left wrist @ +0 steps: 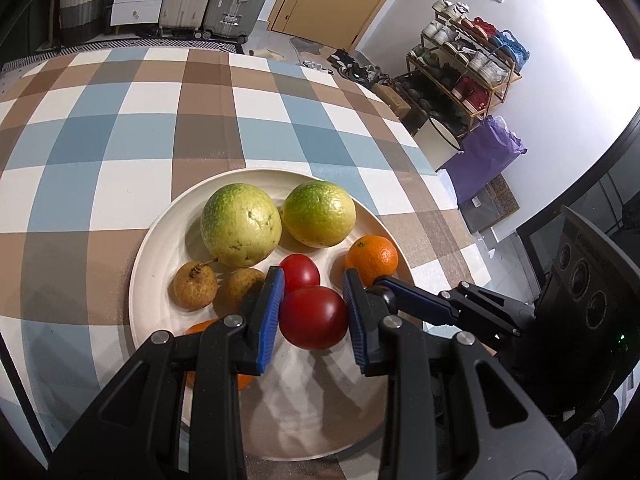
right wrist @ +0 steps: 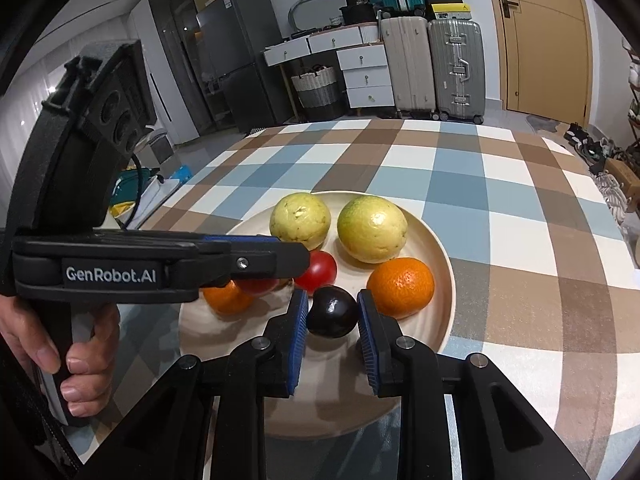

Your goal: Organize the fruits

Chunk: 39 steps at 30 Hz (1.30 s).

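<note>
A cream plate (left wrist: 160, 248) (right wrist: 440, 256) on the checked tablecloth holds two green guavas (left wrist: 240, 224) (left wrist: 319, 213), two brown longans (left wrist: 195, 285), two oranges (left wrist: 373, 259) (right wrist: 401, 287) and two red tomatoes (left wrist: 300, 273). My left gripper (left wrist: 313, 312) has its blue pads on both sides of the nearer red tomato (left wrist: 313, 317) above the plate. My right gripper (right wrist: 333, 330) has its pads around a dark plum (right wrist: 333, 312). The right gripper's fingers also show in the left wrist view (left wrist: 412, 300).
The checked tablecloth (left wrist: 120, 128) covers the table beyond the plate. The table edge runs along the right (left wrist: 440, 184). Suitcases (right wrist: 454, 68), drawers and a shoe rack (left wrist: 464, 76) stand in the room beyond. A hand (right wrist: 72, 360) holds the left gripper's handle.
</note>
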### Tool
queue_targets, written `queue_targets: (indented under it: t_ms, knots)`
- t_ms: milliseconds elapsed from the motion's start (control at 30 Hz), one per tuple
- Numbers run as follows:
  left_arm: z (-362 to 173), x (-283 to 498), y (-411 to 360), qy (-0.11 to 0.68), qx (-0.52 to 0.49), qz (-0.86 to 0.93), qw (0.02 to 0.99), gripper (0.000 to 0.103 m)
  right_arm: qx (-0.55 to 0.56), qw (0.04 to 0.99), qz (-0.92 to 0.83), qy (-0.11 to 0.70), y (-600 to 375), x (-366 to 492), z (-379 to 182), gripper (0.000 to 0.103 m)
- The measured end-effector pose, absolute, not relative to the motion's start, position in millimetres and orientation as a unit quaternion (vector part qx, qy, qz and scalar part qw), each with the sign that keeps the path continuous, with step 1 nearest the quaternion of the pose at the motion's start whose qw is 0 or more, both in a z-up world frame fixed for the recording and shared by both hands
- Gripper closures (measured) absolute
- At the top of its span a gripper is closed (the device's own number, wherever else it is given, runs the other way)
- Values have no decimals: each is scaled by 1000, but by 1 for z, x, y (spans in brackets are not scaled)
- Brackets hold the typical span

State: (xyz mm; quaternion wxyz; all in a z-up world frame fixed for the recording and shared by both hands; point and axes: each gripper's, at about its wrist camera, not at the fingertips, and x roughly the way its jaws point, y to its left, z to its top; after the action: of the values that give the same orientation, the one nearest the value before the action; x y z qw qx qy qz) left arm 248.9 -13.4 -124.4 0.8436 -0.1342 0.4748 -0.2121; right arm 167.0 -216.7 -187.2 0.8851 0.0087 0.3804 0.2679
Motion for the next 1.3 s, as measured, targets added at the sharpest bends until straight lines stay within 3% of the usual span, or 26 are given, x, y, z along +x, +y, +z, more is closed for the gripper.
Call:
queue_targets:
  t_ms: [100, 267, 533, 667, 1100, 1200, 1300]
  knots:
    - [-124, 249, -14, 472, -136, -215, 844, 76, 9, 887, 267, 378, -216, 167, -187, 77]
    - [-119, 246, -15, 468, -132, -216, 846, 76, 17, 892, 261, 368, -222, 163, -182, 60]
    - [-102, 227, -15, 453, -124, -215, 856, 76, 28, 904, 256, 340, -235, 141, -167, 54]
    - [-89, 213, -14, 440, -117, -214, 864, 76, 37, 911, 247, 327, -241, 128, -160, 39]
    - [-57, 163, -6, 397, -87, -187, 894, 75, 71, 936, 220, 264, -261, 92, -135, 37]
    - [-50, 154, -3, 384, -84, -180, 902, 67, 87, 938, 227, 248, -265, 86, -128, 35]
    - [-41, 142, -1, 366, -80, -172, 911, 51, 96, 941, 228, 230, -266, 78, -120, 22]
